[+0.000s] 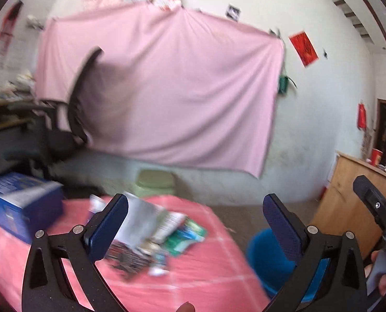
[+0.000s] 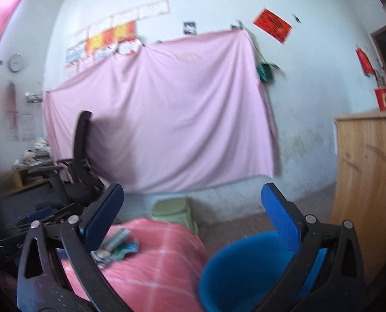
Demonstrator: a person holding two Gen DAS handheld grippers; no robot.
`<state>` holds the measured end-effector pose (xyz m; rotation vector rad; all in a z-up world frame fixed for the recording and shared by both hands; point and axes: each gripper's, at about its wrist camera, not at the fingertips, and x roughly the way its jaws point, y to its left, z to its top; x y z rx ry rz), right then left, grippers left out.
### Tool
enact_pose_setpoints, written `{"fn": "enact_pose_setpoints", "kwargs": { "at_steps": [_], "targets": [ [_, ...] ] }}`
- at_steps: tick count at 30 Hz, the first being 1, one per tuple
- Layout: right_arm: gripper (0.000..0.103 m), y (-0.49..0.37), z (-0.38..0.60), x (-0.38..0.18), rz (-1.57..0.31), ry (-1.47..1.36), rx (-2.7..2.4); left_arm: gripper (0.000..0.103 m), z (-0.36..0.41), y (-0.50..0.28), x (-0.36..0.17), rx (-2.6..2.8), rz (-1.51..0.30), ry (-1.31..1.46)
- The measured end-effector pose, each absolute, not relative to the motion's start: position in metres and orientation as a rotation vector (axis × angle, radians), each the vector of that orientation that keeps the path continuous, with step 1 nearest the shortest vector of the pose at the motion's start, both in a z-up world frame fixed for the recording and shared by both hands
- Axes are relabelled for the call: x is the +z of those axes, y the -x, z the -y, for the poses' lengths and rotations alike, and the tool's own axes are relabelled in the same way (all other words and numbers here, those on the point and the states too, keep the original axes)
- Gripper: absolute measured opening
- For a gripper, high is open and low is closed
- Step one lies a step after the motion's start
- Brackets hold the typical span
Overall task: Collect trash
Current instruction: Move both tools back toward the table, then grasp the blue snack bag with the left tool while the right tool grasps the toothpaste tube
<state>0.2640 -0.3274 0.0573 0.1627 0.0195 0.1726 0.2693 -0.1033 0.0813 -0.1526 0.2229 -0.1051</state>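
A heap of crumpled wrappers and papers (image 1: 153,231) lies on the table with the pink checked cloth (image 1: 206,267). My left gripper (image 1: 195,223) hangs above this heap, open, with nothing between its blue pads. A blue bin (image 1: 265,254) stands on the floor just right of the table. My right gripper (image 2: 193,215) is open and empty too, held above the gap between table and blue bin (image 2: 245,267); its right finger overlaps the bin's rim in the picture. In the right wrist view the trash (image 2: 117,247) lies low on the left. Both views are blurred.
A blue carton (image 1: 23,202) sits on the table's left side. Behind the table stand a green stool (image 1: 155,182) and a black office chair (image 1: 75,109). A pink sheet (image 1: 166,91) covers the wall. A wooden cabinet (image 2: 369,182) rises right of the bin.
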Motion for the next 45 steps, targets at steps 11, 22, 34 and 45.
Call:
{"fn": "enact_pose_setpoints", "kwargs": {
  "at_steps": [11, 22, 34, 45],
  "targets": [
    [0.103, -0.258, 0.24, 0.065, 0.053, -0.064, 0.305, 0.102, 0.012, -0.216, 0.084, 0.056, -0.093, 0.101],
    [0.103, -0.29, 0.18, 0.034, -0.084, 0.062, 0.369, 0.102, -0.046, -0.22, 0.04, 0.118, -0.185, 0.094],
    [0.095, -0.346, 0.158, -0.01, -0.434, 0.093, 0.397, 0.088, -0.049, -0.279, -0.007, 0.024, -0.469, 0.071],
    [0.064, -0.38, 0.139, -0.044, -0.759, 0.127, 0.442, 0.054, -0.05, -0.336, -0.049, -0.061, -0.798, 0.147]
  ]
}}
